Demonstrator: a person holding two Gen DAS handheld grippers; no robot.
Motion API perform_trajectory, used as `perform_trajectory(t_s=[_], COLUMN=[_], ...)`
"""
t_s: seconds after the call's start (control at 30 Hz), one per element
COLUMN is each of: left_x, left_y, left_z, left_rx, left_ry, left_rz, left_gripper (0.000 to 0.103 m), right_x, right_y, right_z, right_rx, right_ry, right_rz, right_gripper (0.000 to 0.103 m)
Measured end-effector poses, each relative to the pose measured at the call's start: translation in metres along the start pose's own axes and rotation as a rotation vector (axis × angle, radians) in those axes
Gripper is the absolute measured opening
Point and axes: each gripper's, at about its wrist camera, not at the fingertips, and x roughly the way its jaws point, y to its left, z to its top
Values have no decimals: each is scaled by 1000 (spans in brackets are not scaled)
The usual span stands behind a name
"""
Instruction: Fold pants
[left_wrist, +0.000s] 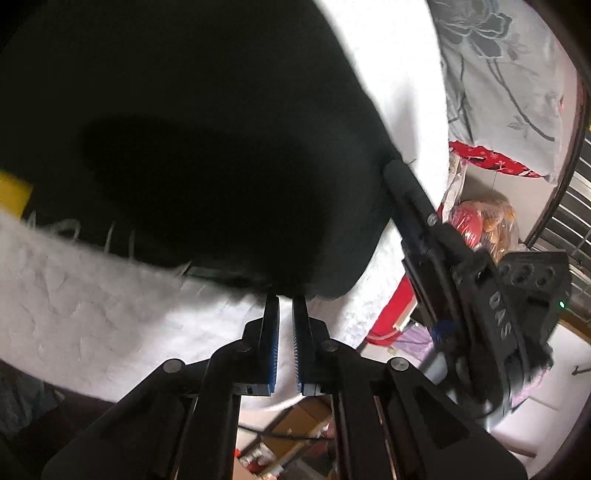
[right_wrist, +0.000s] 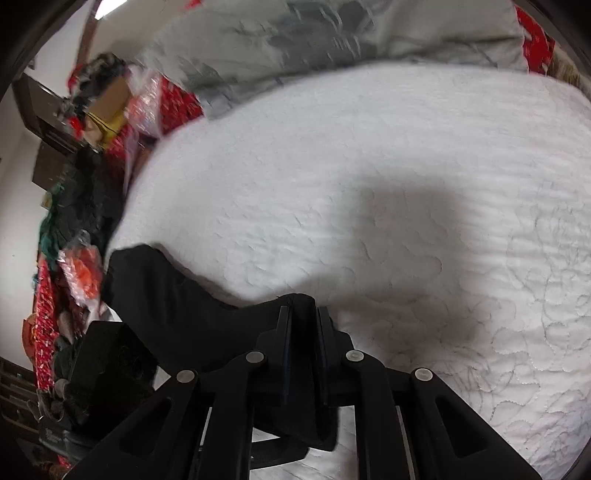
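Bed (right_wrist: 369, 192): white quilted cover, broad and soft, fills most of the right wrist view; a floral grey pillow (left_wrist: 491, 74) lies at its far side.

Pants (left_wrist: 184, 129): black, spread on the bed, taking up most of the left wrist view. One edge is raised off the cover at both grippers. Matte, limp cloth; judged light and not slippery, likely to sag and drape wherever it is unsupported. Best held at edge or corners, both layers pinched together, so the fold line stays straight.

Right gripper (right_wrist: 303, 314): fingers clenched on a bunched fold of the pants, black cloth packed between the pads (some hangs below them too).

Left gripper (left_wrist: 286, 301): fingers nearly together, tips at the hem of the pants and pinching its edge; only a thin bit of cloth goes in, blue ribbed pads bare below.

Clutter of red and orange bags beside the bed, well apart from the work.
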Motion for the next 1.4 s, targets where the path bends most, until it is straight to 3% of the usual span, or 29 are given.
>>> perform_trajectory(t_s=[0.07,0.13,0.2,0.37,0.6,0.7,0.73,0.77,0.83,1.07,1.4], left_x=[-8,-19,-25,-21,-6,-12,-16,-19,-26,-18,-12], left_y=[2,0,-5,-9,7,14,14,12,9,2,-6], left_z=[-4,-6,-4,-3,-16,-19,-21,-22,-25,-18,-2], left_rx=[7,21,41,52,-2,-39,-36,-17,-6,-46,-62], left_ry=[1,-49,-80,-127,-103,-167,-195,-224,-293,-315,-309], left_rz=[-24,-30,-57,-75,-117,-149,-159,-160,-132,-123,-200], left_gripper=[5,5,5,5,5,8,21,44,57,60,60], right_x=[-4,-14,-18,-21,-16,-15,-15,-15,-14,-12,-3], right_y=[-11,-20,-28,-57,-74,-75,-75,-76,-78,-79,-84], right_z=[-1,-5,-10,-22,-29,-28,-27,-28,-28,-26,-21], right_rx=[51,98,115,239,330,331,332,334,342,356,392], right_ry=[-1,-29,-25,-35,-34,-30,-29,-28,-28,-35,-30], right_rz=[61,110,145,192,262,275,279,284,295,314,387], right_gripper=[22,31,55,55,56,56,56,56,56,59,62])
